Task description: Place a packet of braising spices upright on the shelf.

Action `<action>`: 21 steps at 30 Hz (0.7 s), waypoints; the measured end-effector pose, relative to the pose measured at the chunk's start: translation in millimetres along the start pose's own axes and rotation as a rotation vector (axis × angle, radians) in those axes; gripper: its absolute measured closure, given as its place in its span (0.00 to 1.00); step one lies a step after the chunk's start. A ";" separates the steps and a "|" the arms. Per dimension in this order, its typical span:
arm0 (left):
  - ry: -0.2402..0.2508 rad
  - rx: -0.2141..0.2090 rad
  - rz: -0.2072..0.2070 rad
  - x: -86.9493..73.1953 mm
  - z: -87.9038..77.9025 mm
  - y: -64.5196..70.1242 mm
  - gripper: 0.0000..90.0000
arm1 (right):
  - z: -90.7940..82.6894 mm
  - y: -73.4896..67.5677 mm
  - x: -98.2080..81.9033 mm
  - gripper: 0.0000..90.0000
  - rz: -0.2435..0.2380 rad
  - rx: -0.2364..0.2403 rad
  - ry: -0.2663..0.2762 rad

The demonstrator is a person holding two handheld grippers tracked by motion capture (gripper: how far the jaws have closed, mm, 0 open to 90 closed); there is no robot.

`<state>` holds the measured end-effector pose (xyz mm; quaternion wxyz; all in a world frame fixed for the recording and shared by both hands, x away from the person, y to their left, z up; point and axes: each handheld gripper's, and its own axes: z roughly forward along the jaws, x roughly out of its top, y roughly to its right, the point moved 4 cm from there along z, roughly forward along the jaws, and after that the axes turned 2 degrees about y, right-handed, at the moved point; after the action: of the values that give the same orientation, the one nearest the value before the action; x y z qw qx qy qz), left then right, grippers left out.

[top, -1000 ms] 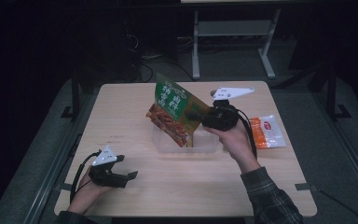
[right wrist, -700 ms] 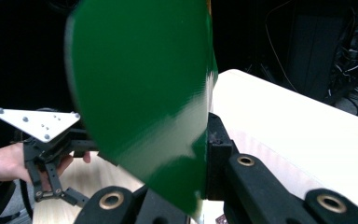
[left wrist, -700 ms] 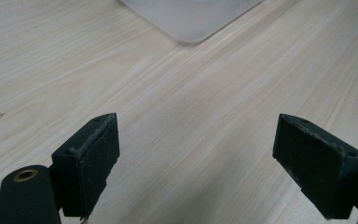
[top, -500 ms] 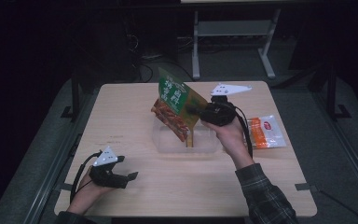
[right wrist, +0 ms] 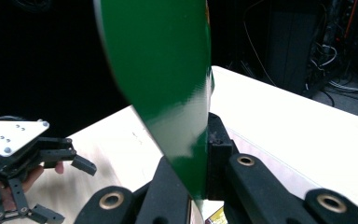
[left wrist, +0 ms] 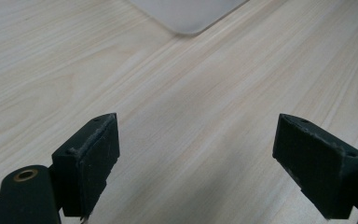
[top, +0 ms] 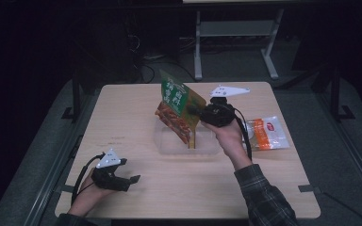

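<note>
Above the clear tray point(top: 169, 143) at the middle of the desk point(top: 132, 108), the right tongs point(top: 199, 111) hold a green snack pouch point(top: 179, 110) tilted, its lower corner hanging just over the tray's interior. The jaws are clamped tight on the pouch's edge, as the right gripper view confirms, where the green film point(right wrist: 168, 88) runs down between the two black jaws. The step in hand appears to be carrying the pouch to the tray for placing. The next move, by this reading, calls for lowering the pouch until it rests inside the tray walls, then releasing the jaws so it does not tip over the rim. The left tongs point(top: 128, 181) rest near the desk's front left corner, well apart from the tray, with jaws spread wide and nothing between them; the left gripper view shows bare wood between the pads point(left wrist: 93, 158). An orange-and-white packet point(top: 266, 133) lies flat to the right of the tray.
</note>
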<state>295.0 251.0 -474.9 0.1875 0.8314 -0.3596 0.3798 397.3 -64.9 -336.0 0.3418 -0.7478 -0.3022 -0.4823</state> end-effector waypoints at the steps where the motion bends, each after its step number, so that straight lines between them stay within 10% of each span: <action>1: -0.001 -0.001 0.000 -0.2 0.1 0.0 0.16 | 1.1 0.5 -0.7 1.00 0.000 -0.003 -0.002; 21: -0.016 -0.009 -0.003 -1.2 0.8 0.6 0.16 | 19.4 -0.2 -14.6 0.99 -0.011 -0.022 -0.043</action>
<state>294.4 250.7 -476.3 0.1891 0.8341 -0.3614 0.3714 402.0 -51.0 -355.4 0.3241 -0.7601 -0.3084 -0.4712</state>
